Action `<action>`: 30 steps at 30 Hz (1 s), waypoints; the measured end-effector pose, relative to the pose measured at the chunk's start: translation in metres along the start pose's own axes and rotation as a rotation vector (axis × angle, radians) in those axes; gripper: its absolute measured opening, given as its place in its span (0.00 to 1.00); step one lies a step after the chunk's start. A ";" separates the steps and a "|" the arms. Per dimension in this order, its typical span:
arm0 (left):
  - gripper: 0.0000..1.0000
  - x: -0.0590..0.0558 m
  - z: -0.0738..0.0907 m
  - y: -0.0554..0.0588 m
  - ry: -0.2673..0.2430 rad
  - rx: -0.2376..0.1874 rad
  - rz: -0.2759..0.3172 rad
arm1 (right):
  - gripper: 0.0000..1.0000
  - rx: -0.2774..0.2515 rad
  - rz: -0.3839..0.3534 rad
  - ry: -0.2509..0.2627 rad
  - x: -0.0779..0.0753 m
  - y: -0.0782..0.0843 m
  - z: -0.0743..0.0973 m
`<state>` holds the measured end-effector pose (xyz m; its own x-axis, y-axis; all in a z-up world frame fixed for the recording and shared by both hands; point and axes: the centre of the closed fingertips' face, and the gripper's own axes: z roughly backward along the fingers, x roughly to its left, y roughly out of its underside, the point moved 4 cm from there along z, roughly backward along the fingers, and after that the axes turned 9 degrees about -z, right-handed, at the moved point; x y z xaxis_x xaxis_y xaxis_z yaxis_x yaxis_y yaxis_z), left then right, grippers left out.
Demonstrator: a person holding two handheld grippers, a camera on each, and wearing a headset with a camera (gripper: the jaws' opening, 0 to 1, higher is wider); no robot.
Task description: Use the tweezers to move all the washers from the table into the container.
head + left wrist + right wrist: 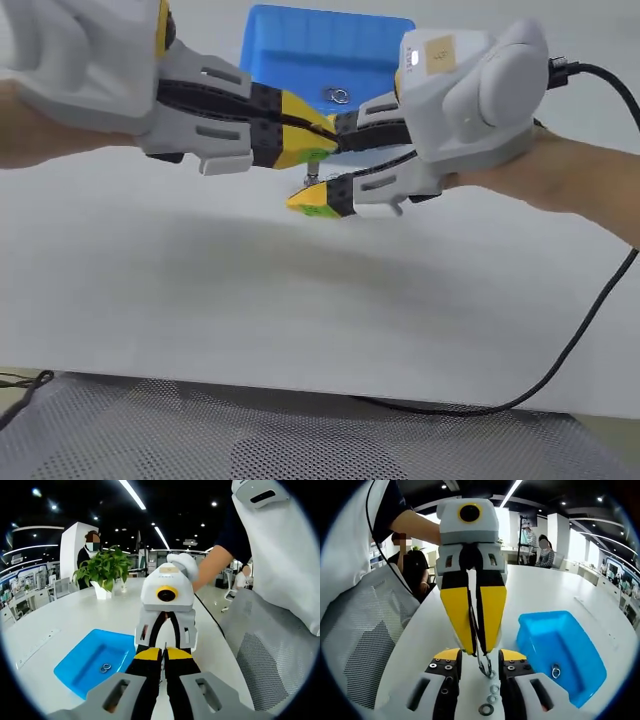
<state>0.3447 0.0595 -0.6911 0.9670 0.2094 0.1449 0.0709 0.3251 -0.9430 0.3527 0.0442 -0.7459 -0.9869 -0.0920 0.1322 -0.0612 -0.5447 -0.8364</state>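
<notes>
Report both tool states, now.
Left tool: shut on the tweezers.
Right tool: open, holding nothing.

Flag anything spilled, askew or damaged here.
Nothing stands out. The blue container sits upright with washers inside. A few loose washers lie on the table under the tweezers that the left gripper holds: unmoved work, not a spill.

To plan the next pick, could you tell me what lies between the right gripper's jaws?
In the right gripper view: washers on the table, and the tweezers reaching toward them.
</notes>
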 end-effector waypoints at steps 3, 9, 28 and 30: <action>0.05 0.000 0.000 0.000 -0.002 0.003 0.000 | 0.27 0.011 0.016 0.008 0.000 -0.001 -0.001; 0.05 0.001 -0.001 0.000 -0.003 0.006 0.000 | 0.20 0.029 0.028 0.020 -0.003 0.001 -0.001; 0.06 0.002 0.000 0.000 -0.004 0.015 0.003 | 0.10 0.042 0.060 0.040 -0.002 0.003 -0.002; 0.06 0.002 0.000 0.000 -0.006 0.015 0.024 | 0.10 0.040 0.059 0.040 -0.002 0.003 -0.002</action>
<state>0.3466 0.0600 -0.6912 0.9668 0.2231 0.1243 0.0440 0.3340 -0.9416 0.3543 0.0445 -0.7499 -0.9939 -0.0914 0.0613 0.0020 -0.5720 -0.8202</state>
